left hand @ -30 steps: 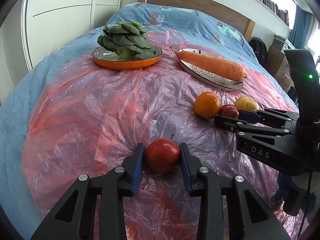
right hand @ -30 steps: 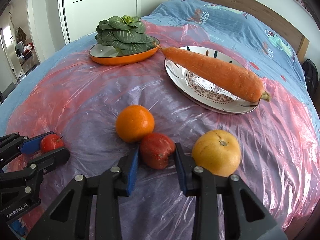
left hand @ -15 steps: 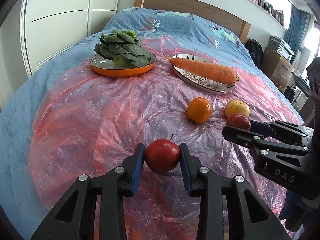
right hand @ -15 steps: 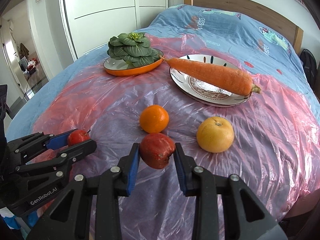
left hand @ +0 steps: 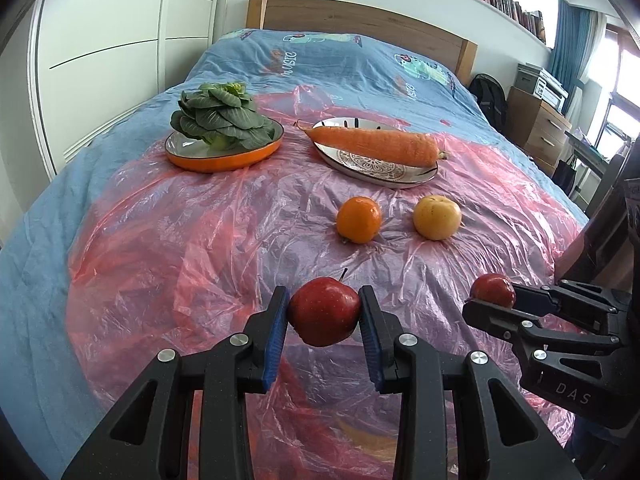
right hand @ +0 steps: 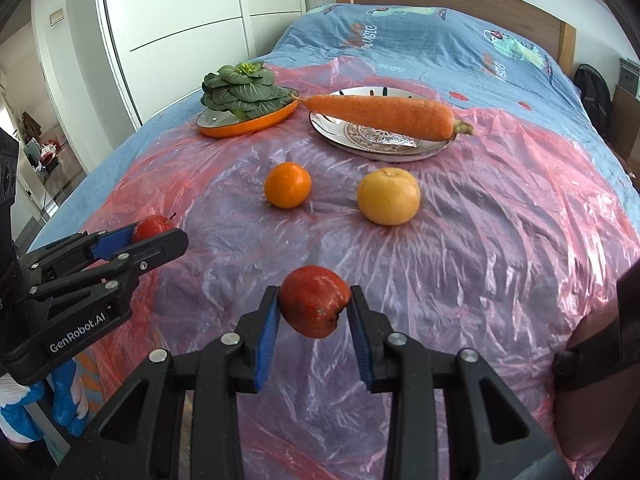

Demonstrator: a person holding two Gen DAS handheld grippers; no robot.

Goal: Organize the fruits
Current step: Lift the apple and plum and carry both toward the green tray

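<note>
Two apples, one orange, two plates

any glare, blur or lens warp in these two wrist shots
Left wrist view: window blown out white, wardrobe lines bowed by the fisheye, dark corners. Right wrist view: plastic sheet glints with white highlights; the apple stays sharp.

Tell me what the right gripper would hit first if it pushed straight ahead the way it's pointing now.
Probably the pink plastic sheet on the bed. The right gripper, shut on a red apple, angles downward, with bare sheet just ahead. The orange and yellow fruit lie farther on, either side; depth is uncertain.
</note>
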